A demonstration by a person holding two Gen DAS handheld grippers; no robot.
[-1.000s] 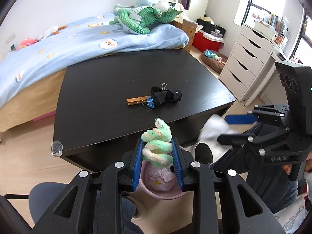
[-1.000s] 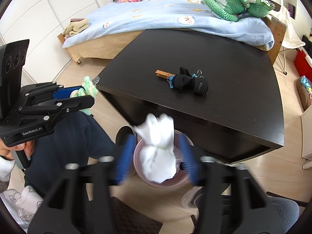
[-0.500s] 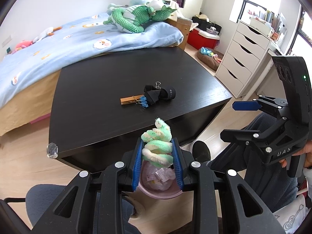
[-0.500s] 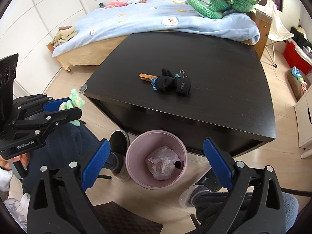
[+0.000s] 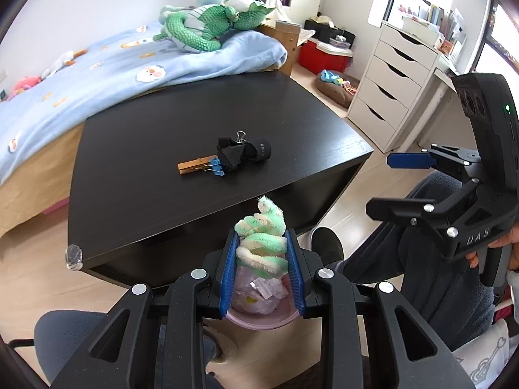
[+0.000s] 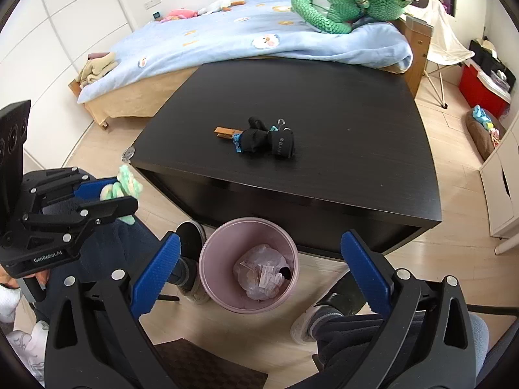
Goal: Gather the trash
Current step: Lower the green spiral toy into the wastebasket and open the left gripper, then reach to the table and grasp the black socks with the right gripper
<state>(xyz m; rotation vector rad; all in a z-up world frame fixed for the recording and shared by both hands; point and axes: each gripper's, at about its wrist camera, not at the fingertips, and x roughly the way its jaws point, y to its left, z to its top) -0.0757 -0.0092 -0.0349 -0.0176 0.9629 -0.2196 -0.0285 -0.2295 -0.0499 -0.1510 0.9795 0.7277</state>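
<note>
1. The left gripper point(image 5: 261, 270) is seen pinching a fuzzy green-and-cream twist point(image 5: 261, 243) between its blue pads, directly above the pink bin point(image 6: 248, 264) (the bin's rim shows under the jaws).
2. The right gripper point(image 6: 258, 274) is held spread wide over the same bin; its jaws have just been opening, and nothing is between them.
3. The bin is set on the wooden floor, just in front of the near edge of the black table point(image 6: 324, 168); crumpled plastic and paper point(image 6: 262, 272) lie inside it.
4. On the table, well back from that near edge, a wooden clothespin point(image 5: 194, 164), a blue binder clip point(image 5: 216, 166) and a black cloth bundle point(image 5: 243, 154) are clustered, touching.
5. Bare tabletop is seen on every side of the cluster.
6. The person's shoes point(image 6: 191, 236) are placed on either side of the bin.
</note>
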